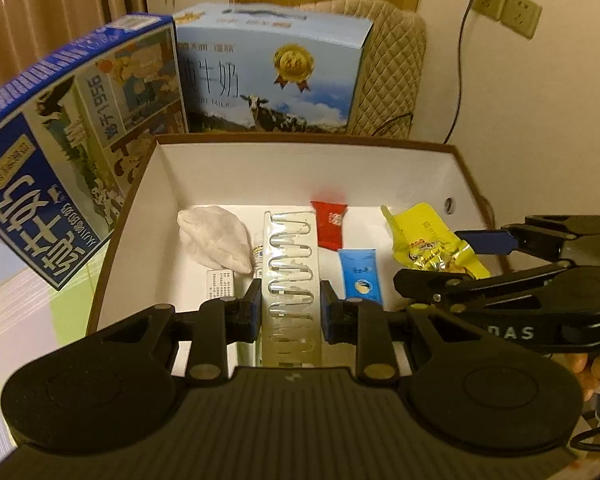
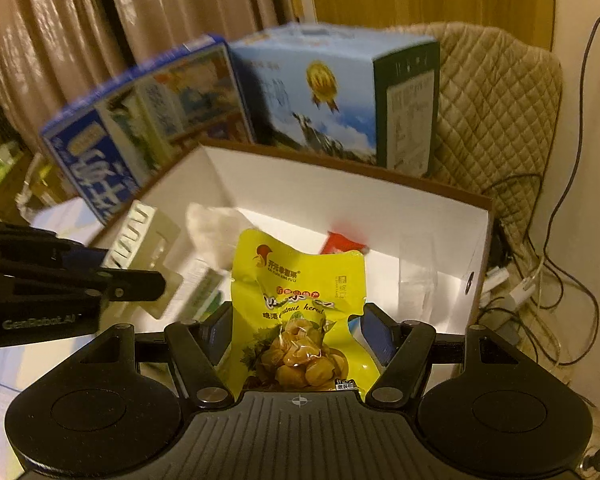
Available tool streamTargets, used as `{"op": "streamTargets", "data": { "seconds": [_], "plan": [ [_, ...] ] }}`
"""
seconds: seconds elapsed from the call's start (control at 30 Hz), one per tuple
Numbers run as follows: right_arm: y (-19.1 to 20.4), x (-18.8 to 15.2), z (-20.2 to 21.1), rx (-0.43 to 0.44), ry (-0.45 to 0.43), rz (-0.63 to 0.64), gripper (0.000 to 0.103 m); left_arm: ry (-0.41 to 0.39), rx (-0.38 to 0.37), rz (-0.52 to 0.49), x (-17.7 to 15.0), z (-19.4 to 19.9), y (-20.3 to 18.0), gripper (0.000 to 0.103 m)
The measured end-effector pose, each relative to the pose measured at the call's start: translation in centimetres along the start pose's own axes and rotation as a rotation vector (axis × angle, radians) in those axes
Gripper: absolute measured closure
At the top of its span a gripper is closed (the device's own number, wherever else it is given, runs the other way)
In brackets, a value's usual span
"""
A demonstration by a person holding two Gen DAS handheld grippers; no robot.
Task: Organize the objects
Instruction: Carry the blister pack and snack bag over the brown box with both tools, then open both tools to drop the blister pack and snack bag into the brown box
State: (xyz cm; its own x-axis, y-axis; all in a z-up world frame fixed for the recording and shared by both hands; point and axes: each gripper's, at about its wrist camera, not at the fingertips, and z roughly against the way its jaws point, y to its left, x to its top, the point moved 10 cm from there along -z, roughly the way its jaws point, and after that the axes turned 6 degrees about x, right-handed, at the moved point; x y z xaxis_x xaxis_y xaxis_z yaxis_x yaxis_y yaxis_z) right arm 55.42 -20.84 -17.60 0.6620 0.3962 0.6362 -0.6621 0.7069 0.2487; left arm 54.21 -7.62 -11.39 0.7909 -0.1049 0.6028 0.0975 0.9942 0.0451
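White-lined box [image 1: 340, 172] sits ahead of both my grippers. My left gripper [image 1: 289, 308] clamps the clear clip pack [image 1: 290, 264]. My right gripper [image 2: 300, 328] grips the yellow chestnut bag [image 2: 296, 300].

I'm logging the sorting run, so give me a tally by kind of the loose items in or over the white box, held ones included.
Snack packets: 3 (yellow chestnut, red, blue)
Clear clip packs: 1
White cloths: 1
Partly hidden labelled items: 1
Total: 6
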Motion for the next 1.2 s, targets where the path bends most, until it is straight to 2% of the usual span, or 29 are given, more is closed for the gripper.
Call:
{"op": "streamTargets", "data": {
  "seconds": [0.23, 0.6, 0.9, 1.2],
  "plan": [
    [-1.8, 0.5, -3.7, -0.062, 0.053, 0.022, 0.038, 0.039, 0.013, -0.003, 0.4, -3.1, 0.7, 0.080],
    [-2.4, 2.3, -5.7, -0.125, 0.053, 0.075, 0.036, 0.064, 0.012, -0.001, 0.8, -5.5, 1.2, 0.080],
    [-2.6, 2.4, -5.6, -0.122, 0.032, 0.095, 0.033, 0.071, 0.002, 0.000, 0.8, -6.3, 0.9, 0.080],
    [-2.6, 2.2, -5.2, -0.076, 0.016, 0.072, 0.028, 0.076, -0.004, -0.010, 0.8, -6.7, 0.6, 0.080]
  ]
}}
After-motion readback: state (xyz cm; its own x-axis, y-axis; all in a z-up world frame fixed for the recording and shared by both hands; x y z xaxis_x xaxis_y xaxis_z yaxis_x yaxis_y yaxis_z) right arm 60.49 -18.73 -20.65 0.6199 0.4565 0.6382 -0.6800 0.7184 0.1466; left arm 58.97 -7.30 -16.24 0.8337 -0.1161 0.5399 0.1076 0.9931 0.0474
